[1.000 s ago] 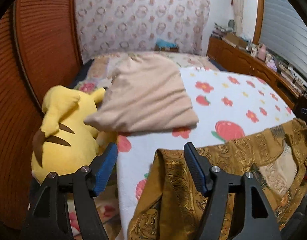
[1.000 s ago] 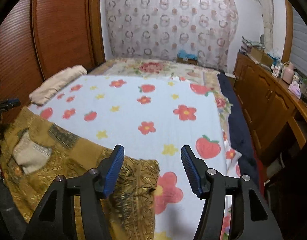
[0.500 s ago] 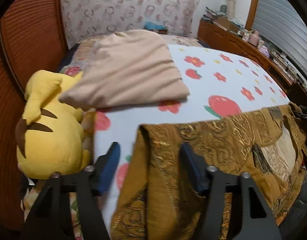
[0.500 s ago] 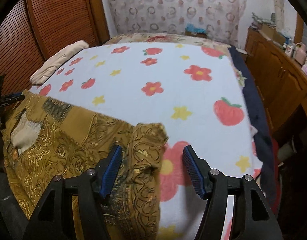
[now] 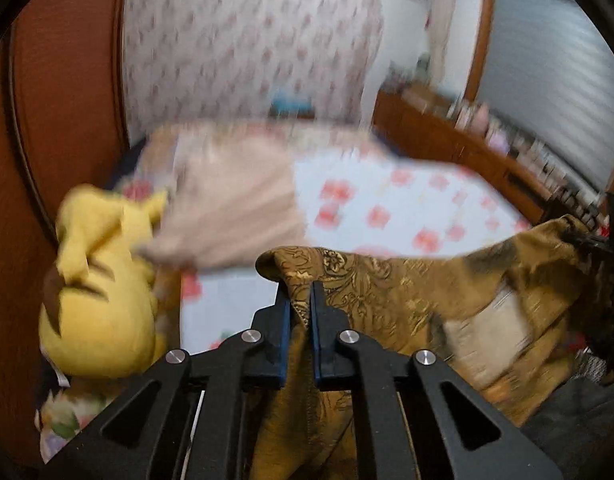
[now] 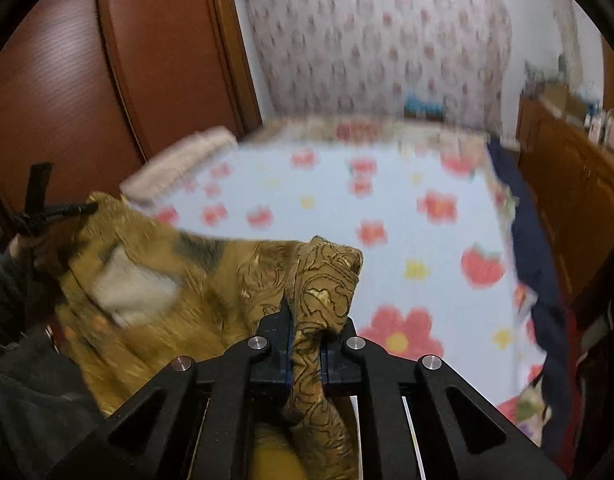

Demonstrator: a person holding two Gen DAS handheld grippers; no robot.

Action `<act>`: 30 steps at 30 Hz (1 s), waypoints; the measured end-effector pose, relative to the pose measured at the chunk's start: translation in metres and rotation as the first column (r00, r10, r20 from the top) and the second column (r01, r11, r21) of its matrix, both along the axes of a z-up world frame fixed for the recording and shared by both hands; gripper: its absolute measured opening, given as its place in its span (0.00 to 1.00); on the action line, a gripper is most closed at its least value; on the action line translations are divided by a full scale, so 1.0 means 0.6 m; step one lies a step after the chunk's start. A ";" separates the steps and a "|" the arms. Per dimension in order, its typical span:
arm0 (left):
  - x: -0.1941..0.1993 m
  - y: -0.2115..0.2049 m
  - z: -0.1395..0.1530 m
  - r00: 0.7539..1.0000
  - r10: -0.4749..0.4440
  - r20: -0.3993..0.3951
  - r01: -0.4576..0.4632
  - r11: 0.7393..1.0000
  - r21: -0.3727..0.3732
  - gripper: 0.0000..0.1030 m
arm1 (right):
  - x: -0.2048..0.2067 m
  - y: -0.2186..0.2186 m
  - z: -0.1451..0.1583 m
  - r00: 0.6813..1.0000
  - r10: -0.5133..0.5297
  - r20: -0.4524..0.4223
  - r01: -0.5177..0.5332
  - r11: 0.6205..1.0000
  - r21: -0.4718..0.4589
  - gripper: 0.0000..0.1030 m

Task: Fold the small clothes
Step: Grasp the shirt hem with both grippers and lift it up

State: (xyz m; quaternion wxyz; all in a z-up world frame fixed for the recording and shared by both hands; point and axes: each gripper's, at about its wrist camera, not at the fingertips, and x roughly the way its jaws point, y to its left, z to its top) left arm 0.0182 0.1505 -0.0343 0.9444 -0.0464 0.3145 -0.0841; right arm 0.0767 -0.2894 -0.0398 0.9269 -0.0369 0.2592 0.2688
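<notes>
A golden-brown patterned garment (image 5: 387, 292) with a pale label hangs stretched between my two grippers, above the near end of the bed. My left gripper (image 5: 299, 292) is closing, and its blue pads pinch one bunched corner of the cloth. The jaws of my right gripper (image 6: 305, 332) are closing too, clamped on the other corner of the garment (image 6: 187, 280). Each wrist view shows the other gripper at the far end of the cloth: the right one (image 5: 587, 236) and the left one (image 6: 47, 212).
A floral sheet (image 6: 387, 208) covers the bed. A folded beige cloth (image 5: 235, 200) lies at its left side, beside a yellow plush toy (image 5: 103, 312). Wooden wardrobe doors (image 6: 107, 80) stand on the left, a cluttered wooden cabinet (image 6: 567, 168) on the right.
Both grippers stood open over the garment's corners and have now closed on them. The cloth has come up off the sheet, and both views are blurred by motion.
</notes>
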 end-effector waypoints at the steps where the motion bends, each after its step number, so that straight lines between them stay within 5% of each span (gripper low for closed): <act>1: -0.017 -0.005 0.033 0.999 -0.007 0.050 0.008 1.000 -0.014 0.09 | -0.018 -0.002 0.026 0.999 0.002 0.042 -0.002 1.000 0.012 0.08; 10: -0.102 0.003 0.254 0.929 -0.022 0.370 0.037 0.999 -0.035 0.09 | -0.150 -0.051 0.243 0.932 -0.056 0.358 0.017 0.994 0.112 0.08; 20: -0.103 0.011 0.392 0.853 -0.021 0.522 0.031 0.999 -0.011 0.09 | -0.215 -0.087 0.400 0.859 -0.089 0.505 0.028 0.992 0.126 0.07; 25: -0.039 0.007 0.399 0.856 -0.001 0.516 0.001 1.000 0.000 0.09 | -0.161 -0.078 0.417 0.865 -0.106 0.491 0.059 0.992 0.110 0.08; 30: 0.120 0.013 0.331 0.910 0.035 0.412 -0.046 0.999 0.019 0.09 | -0.014 -0.033 0.371 0.918 -0.119 0.378 0.102 0.993 0.066 0.08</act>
